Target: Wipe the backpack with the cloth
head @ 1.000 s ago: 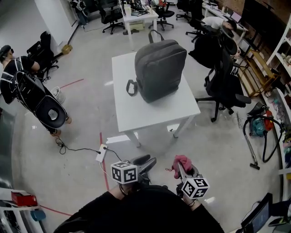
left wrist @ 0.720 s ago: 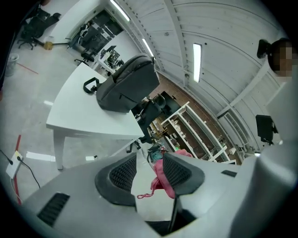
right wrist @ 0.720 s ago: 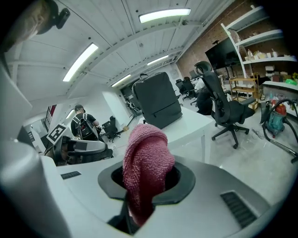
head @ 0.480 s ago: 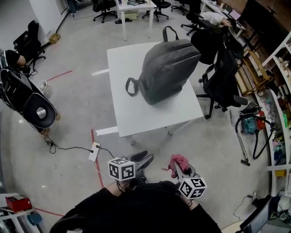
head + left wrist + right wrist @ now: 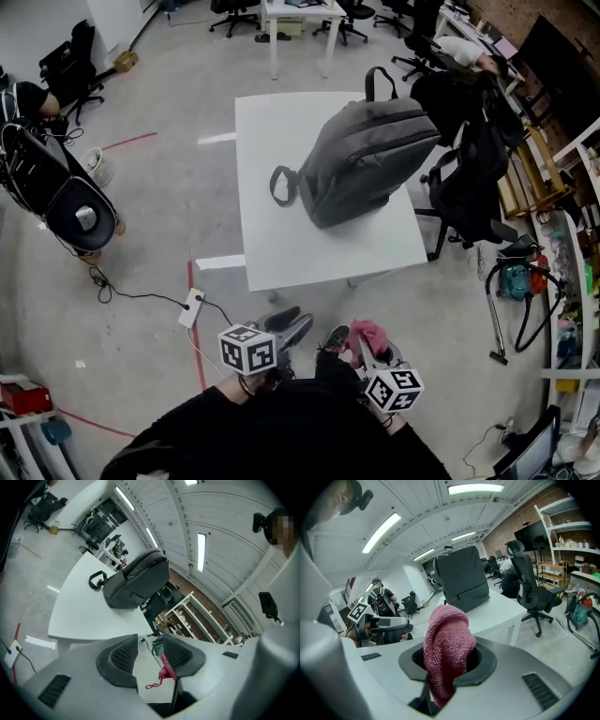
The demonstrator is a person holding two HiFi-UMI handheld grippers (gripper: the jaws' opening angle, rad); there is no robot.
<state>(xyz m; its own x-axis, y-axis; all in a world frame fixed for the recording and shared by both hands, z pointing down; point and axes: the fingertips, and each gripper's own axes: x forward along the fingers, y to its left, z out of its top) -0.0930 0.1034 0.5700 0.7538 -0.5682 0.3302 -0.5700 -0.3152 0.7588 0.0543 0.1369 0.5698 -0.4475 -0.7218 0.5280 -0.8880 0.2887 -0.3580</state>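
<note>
A grey backpack (image 5: 370,159) lies tilted on the white table (image 5: 281,225), its top handle toward the far side and a strap loop at its left. Both grippers are short of the table's near edge, over the floor. My right gripper (image 5: 368,345) is shut on a pink cloth (image 5: 372,332), which bulges out over its jaws (image 5: 447,651). My left gripper (image 5: 291,330) stands open with nothing between its pads (image 5: 123,653). The left gripper view shows the backpack (image 5: 138,578) ahead on the table (image 5: 89,611); the right gripper view shows it (image 5: 461,583) upright beyond the cloth.
A black office chair (image 5: 469,159) draped with a bag stands right of the table. A vacuum cleaner (image 5: 520,281) lies further right. A power strip (image 5: 190,307) with its cable lies on the floor at the left. A person (image 5: 28,103) and more chairs are at the far left.
The table and backpack have come nearer and shifted right in the head view. Both grippers keep their places low in the view, the cloth still held. A shoe now shows between them.
</note>
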